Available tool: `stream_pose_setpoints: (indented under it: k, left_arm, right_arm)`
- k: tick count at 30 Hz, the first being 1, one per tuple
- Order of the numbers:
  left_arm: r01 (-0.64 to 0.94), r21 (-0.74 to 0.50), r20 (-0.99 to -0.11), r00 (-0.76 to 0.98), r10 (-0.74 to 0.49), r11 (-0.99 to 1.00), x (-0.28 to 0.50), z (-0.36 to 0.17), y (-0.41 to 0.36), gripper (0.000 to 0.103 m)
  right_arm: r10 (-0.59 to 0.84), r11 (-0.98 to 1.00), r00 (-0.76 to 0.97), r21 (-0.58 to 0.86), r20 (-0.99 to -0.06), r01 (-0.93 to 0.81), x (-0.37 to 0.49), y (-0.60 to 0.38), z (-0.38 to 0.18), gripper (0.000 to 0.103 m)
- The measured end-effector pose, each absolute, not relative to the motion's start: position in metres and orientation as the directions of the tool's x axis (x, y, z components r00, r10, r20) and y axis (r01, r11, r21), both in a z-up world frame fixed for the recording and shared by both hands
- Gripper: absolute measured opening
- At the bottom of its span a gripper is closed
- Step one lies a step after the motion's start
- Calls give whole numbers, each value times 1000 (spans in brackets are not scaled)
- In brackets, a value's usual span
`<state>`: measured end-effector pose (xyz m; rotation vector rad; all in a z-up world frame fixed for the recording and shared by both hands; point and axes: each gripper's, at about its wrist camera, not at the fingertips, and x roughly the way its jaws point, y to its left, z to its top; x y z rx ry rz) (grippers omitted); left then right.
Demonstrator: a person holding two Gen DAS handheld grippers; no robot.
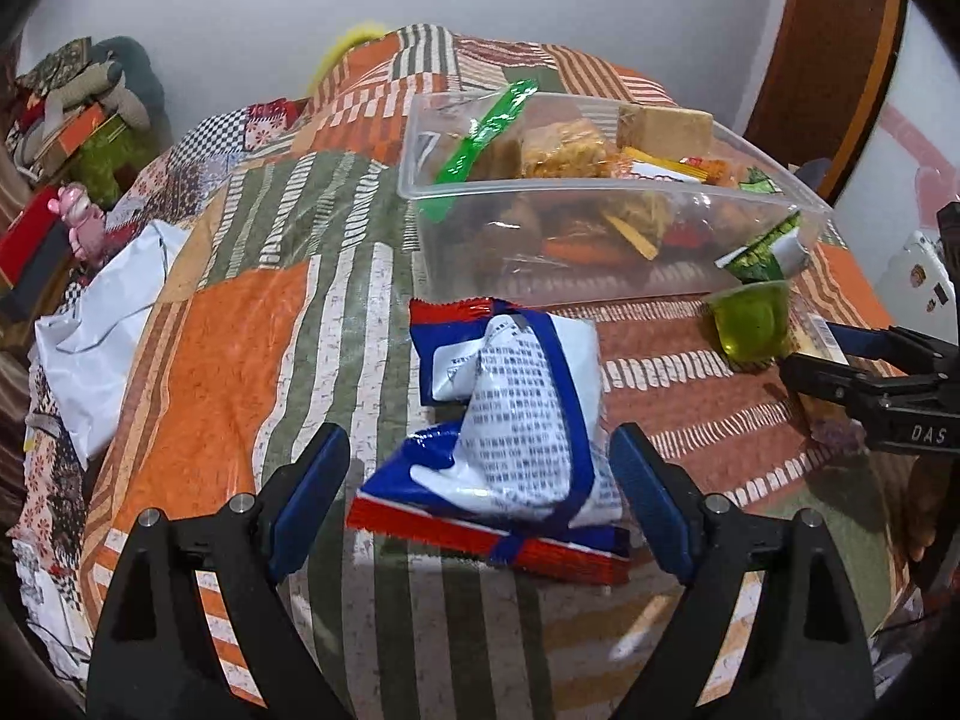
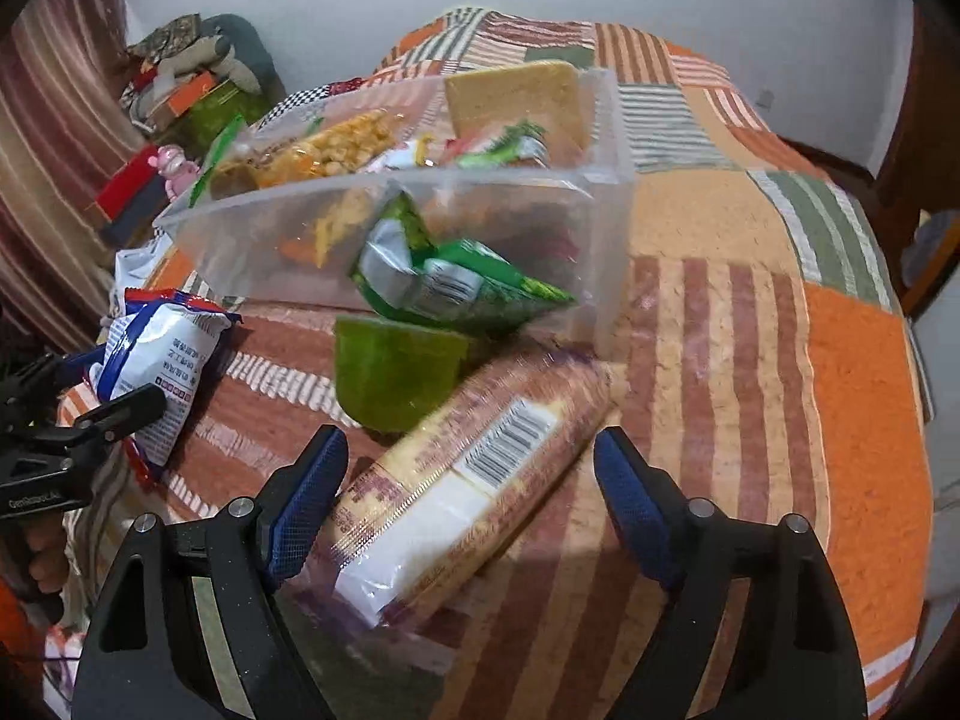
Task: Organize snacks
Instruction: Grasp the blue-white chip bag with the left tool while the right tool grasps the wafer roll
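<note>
Left tongs [image 1: 480,489] apart, astride one blue-white packet [image 1: 510,438] on bed [image 1: 240,330]. Right tongs [image 2: 471,483] apart, straddling one cracker pack [image 2: 462,480]. One green cup [image 2: 393,375], touching one tub [image 1: 600,192] of snacks.

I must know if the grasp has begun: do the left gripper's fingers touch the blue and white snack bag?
Apart. In the left wrist view, the left gripper is open around the snack bag, and bedspread shows between each finger and the bag.
</note>
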<state>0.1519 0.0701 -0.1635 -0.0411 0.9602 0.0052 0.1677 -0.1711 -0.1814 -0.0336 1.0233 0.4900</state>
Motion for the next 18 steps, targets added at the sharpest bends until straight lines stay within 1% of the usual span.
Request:
stream_pose_setpoints:
  k: [5,6,8,12,14,15,17,18]
  left_arm:
    - [-13,-26,-823,568,-14,1000,157,-166,66,89]
    - [-17,-24,-830,557,-11,1000,159,-168,65,89]
    - [-30,-32,-847,531,-11,999,164,-175,66,89]
    - [-47,-72,-858,512,-38,996,169,-182,68,89]
    - [-52,-79,-850,525,-40,996,169,-183,69,89]
    - [-50,-74,-847,530,-36,996,169,-183,68,88]
    - [-42,-64,-843,537,-31,997,169,-183,67,82]
    - [-38,-68,-842,538,-37,997,169,-183,67,77]
  right_arm:
    - [325,911,458,144,-827,-386,161,-195,-175,80]
    - [320,913,462,140,-827,-382,161,-199,-173,79]
    - [321,916,466,144,-824,-376,161,-206,-170,73]
    - [332,913,476,152,-815,-378,166,-202,-166,72]
    - [346,906,468,160,-813,-392,170,-196,-167,68]
    - [360,899,454,173,-815,-402,172,-192,-169,67]
    - [360,895,435,173,-825,-412,173,-186,-175,57]
    - [349,896,437,159,-829,-415,174,-183,-178,56]
